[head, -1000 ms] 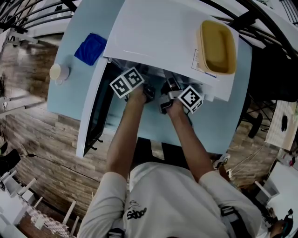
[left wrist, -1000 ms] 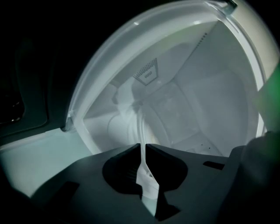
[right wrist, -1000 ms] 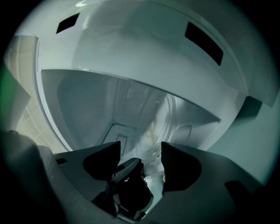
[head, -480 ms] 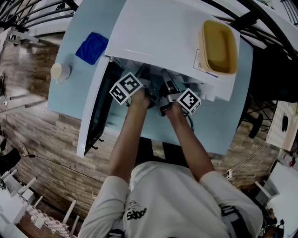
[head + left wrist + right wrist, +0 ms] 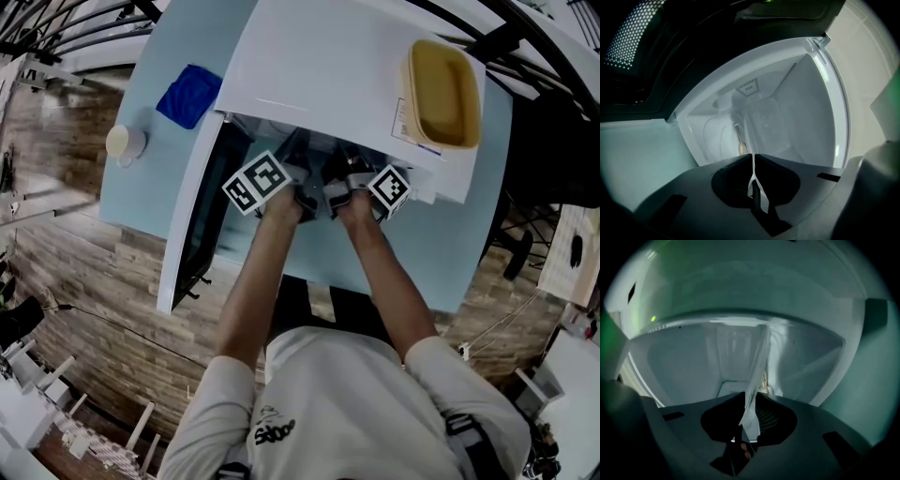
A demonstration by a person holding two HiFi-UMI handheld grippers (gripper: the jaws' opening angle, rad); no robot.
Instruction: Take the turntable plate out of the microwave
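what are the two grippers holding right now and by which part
Both hold the glass plate by its edge: the left gripper is clamped on it, and the right gripper, whose jaws have just been closing, grips it too.

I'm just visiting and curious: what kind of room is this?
Probably a lab or test room staged as a kitchen corner: a white microwave stands open on a pale blue table, with dark metal framing nearby.

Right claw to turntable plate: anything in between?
Nothing. In the right gripper view the right claw has just been closing, and the glass rim of the turntable plate sits directly between its jaws, with no other object in that gap.
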